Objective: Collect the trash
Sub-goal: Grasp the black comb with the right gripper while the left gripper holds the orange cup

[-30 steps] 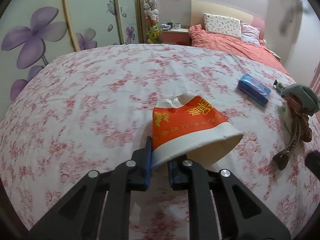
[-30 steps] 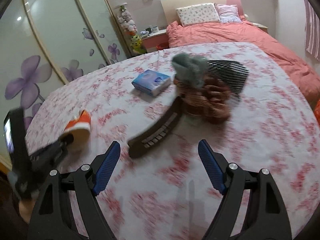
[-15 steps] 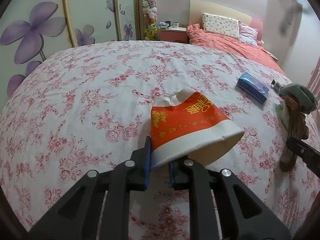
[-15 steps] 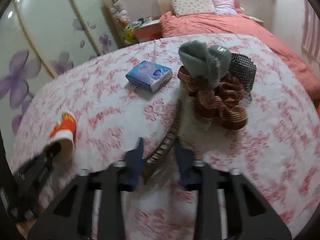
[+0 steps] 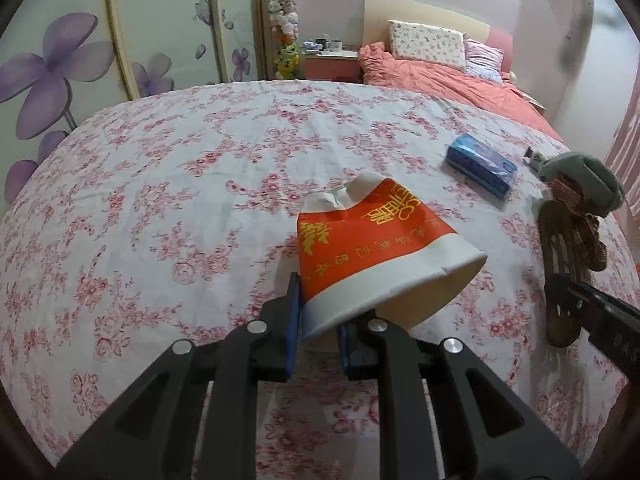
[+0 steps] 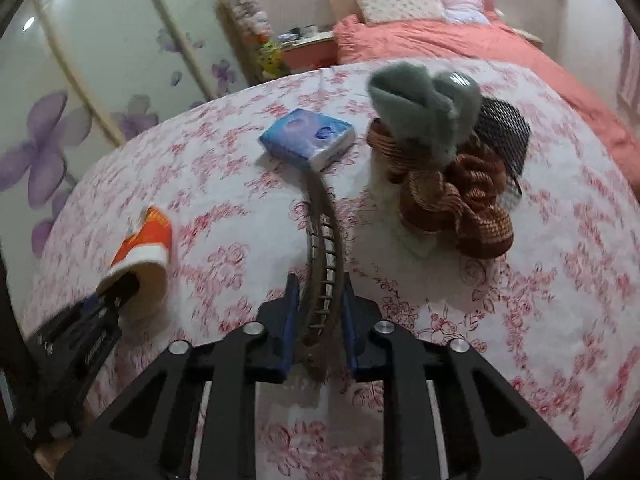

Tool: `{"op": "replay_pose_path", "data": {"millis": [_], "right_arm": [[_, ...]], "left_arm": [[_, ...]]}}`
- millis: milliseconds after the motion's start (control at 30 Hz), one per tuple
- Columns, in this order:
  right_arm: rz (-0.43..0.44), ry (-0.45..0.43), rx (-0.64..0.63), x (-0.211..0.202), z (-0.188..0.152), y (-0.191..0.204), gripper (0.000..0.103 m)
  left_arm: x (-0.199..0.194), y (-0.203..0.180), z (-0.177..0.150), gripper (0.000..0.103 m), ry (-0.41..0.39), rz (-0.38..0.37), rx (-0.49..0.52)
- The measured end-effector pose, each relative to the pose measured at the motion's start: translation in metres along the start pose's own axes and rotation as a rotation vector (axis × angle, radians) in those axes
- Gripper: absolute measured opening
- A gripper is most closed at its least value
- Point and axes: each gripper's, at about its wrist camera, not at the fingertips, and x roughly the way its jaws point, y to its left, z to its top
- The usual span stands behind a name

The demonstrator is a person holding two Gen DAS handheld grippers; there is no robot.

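Observation:
A crushed orange-and-white paper cup [image 5: 384, 248] hangs just above the floral tablecloth [image 5: 160, 200], with my left gripper [image 5: 318, 312] shut on its white rim. The right wrist view shows the same cup [image 6: 140, 244] at the left, held by the left gripper [image 6: 116, 292]. A brown curved toothed hairband [image 6: 324, 232] lies on the cloth. My right gripper [image 6: 318, 300] is closing its jaws on the hairband's near end, and the blue pads touch both sides of it. In the left wrist view the hairband [image 5: 560, 240] is at the right edge.
A blue tissue pack [image 6: 308, 140] lies beyond the hairband. To its right sit a brown knitted scarf [image 6: 460, 196], a grey-green fluffy item [image 6: 420, 112] and a black mesh piece [image 6: 504, 132]. A bed with a coral cover [image 5: 440, 76] stands behind the table.
My right gripper went from wide open to closed around the hairband's near end and came closer to it. The left gripper still holds the cup in nearly the same place.

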Motion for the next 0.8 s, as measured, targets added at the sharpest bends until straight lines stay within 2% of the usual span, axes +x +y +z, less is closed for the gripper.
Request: {"op": "replay_pose_path", "data": {"millis": [200, 400, 567, 633, 700, 800], "right_arm": [[-0.075, 0.008, -0.123, -0.019, -0.015, -0.015, 0.013], [-0.174, -0.008, -0.170, -0.044, -0.033, -0.050, 0.013], [-0.247, -0.027, -0.052, -0.051, -0.026, -0.094, 0.013], [-0.236, -0.036, -0.015, -0.050, -0.023, -0.105, 0.013], [-0.208, -0.043, 0.012, -0.049, -0.023, -0.111, 0.013], [-0.209, -0.055, 0.006, -0.048, -0.025, -0.112, 0.013]], "left_arm": [[-0.006, -0.021, -0.008, 0.017, -0.007, -0.058, 0.055], [-0.013, -0.055, -0.018, 0.017, -0.005, -0.137, 0.129], [-0.012, -0.081, -0.019, 0.017, -0.001, -0.161, 0.165], [-0.011, -0.087, -0.018, 0.019, -0.002, -0.156, 0.167], [-0.009, -0.091, -0.018, 0.029, 0.002, -0.150, 0.166], [-0.005, -0.093, -0.018, 0.031, 0.017, -0.147, 0.145]]}}
